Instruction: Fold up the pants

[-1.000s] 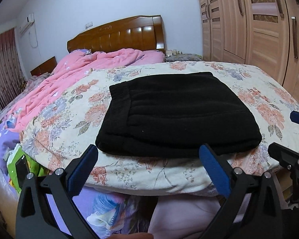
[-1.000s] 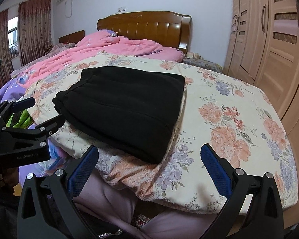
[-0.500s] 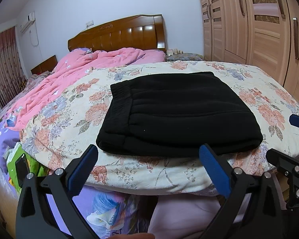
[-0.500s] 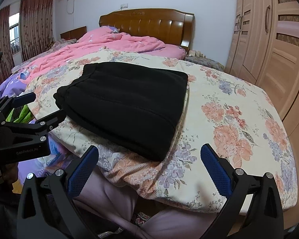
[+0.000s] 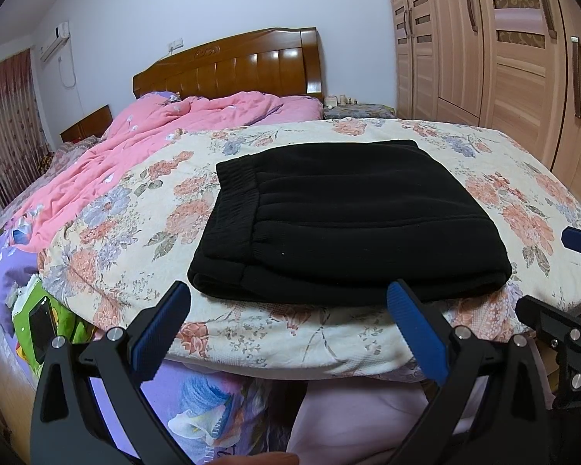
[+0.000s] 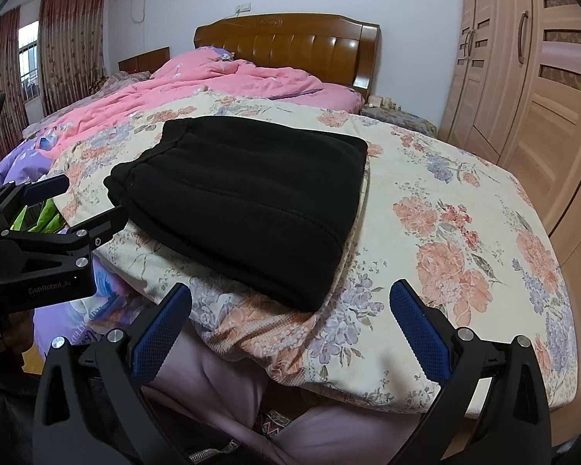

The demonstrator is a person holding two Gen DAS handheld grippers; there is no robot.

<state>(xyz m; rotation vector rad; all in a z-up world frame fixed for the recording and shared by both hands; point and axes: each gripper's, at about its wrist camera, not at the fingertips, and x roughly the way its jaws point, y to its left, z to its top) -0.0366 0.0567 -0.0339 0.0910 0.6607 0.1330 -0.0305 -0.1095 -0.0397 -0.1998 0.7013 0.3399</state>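
Left wrist view shows your left gripper [image 5: 288, 319] with its jaws spread wide and nothing between them; the black pants [image 5: 341, 221] lie folded into a compact rectangle on the floral quilt [image 5: 143, 209], near the foot edge of the bed, waistband toward the left of that picture; your right gripper [image 6: 290, 323] is likewise released and empty, held off the near corner of the bundle; neither tool touches the cloth.

Judging by how it lies, the fold looks finished or close to it, so the main risks come from doing more rather than less; if you reach in again and pinch only the top layer, the stack may peel open and the thick fleece-like fabric could spring back; a grab at the near edge may drag the whole bundle toward you, and since it sits close to where the quilt rolls over the mattress edge, it could slide off; the quilt itself is soft and loose, so a fingertip pushed low might catch it instead of the pants and tug both; your two tools are also near each other at the left corner, so watch for them knocking together; the pink blanket [image 6: 220, 81] is well apart and no worry.
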